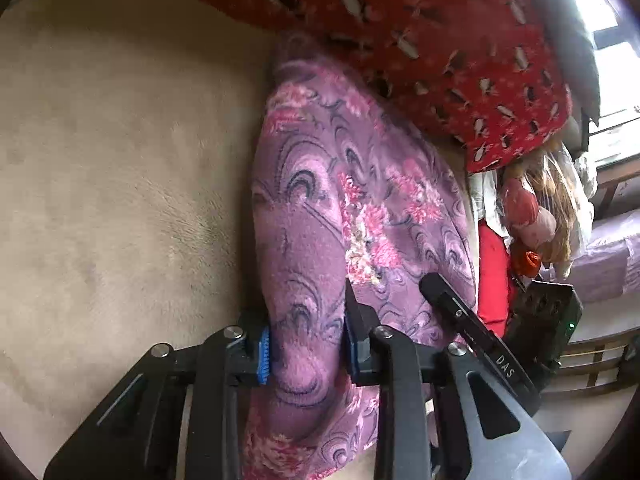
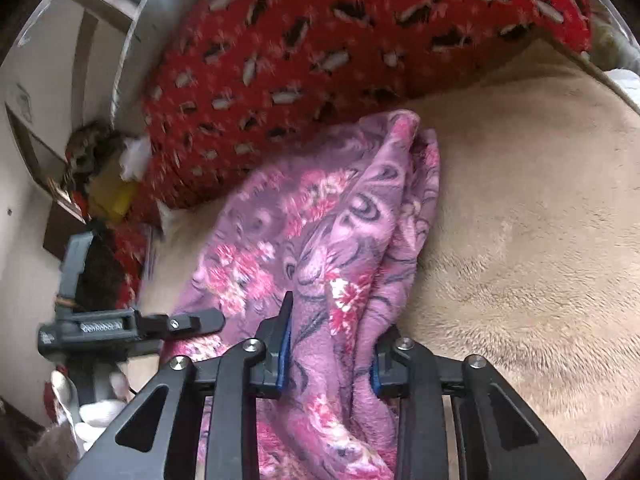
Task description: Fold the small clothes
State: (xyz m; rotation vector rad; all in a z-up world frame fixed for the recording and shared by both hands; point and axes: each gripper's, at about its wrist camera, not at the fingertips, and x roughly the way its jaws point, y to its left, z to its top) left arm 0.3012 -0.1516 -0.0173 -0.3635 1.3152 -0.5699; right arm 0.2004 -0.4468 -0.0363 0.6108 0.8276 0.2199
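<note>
Left wrist view: my left gripper (image 1: 306, 354) is clamped on a bunched fold of the purple garment (image 1: 340, 200), which lies on the beige blanket (image 1: 120, 160). Right wrist view: my right gripper (image 2: 328, 364) is clamped on a gathered edge of the same cloth. Step judged: both ends gripped, fold about to be carried over. Next move needs both hands travelling together, cloth taut. Red patterned blanket (image 2: 320, 40) crowds the far side; open beige room lies beside the garment.
</note>
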